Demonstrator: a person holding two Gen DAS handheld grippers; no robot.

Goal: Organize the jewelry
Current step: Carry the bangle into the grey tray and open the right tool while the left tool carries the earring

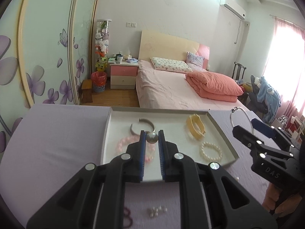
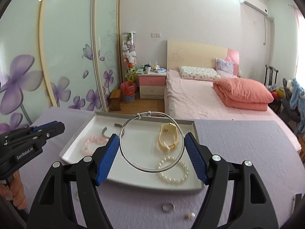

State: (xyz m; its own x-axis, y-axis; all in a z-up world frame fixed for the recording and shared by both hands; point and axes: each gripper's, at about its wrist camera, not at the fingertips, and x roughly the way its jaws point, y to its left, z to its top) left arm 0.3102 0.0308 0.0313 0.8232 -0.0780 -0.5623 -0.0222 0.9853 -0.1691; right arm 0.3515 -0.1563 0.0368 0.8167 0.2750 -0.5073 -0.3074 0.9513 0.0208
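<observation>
Over the white tray (image 1: 219, 127), the left gripper (image 1: 152, 137) had its jaws closed on a grey pearl (image 1: 152, 137), the blue pads pressing it from both sides. From that camera, at 12 o'clock of the pearl lay an open silver cuff (image 1: 142, 126), at 8 o'clock a pink bead bracelet (image 1: 122, 143), at 2 o'clock a yellow band (image 1: 195, 126), and at 4 o'clock a white pearl bracelet (image 1: 211, 150), all inside the tray. Near the bottom edge, on the purple cloth (image 1: 57, 143), sat small white beads (image 1: 157, 210) and, at 9 o'clock of them, a dark red piece (image 1: 126, 214), partly hidden by the gripper body. The right gripper (image 2: 151, 145) held a thin silver bangle (image 2: 131, 161) across its width, jaws spread wide and bearing on the ring's two sides; the bangle hung above the tray (image 2: 76, 143), with the yellow band (image 2: 168, 137) and pearl bracelet (image 2: 172, 171) seen through and below it. A small ring (image 2: 168, 207) and a pale stud (image 2: 189, 216) lay on the cloth (image 2: 247, 152) at 6 o'clock of the tray. The left gripper (image 2: 55, 126) showed at 9 o'clock in the right view.
</observation>
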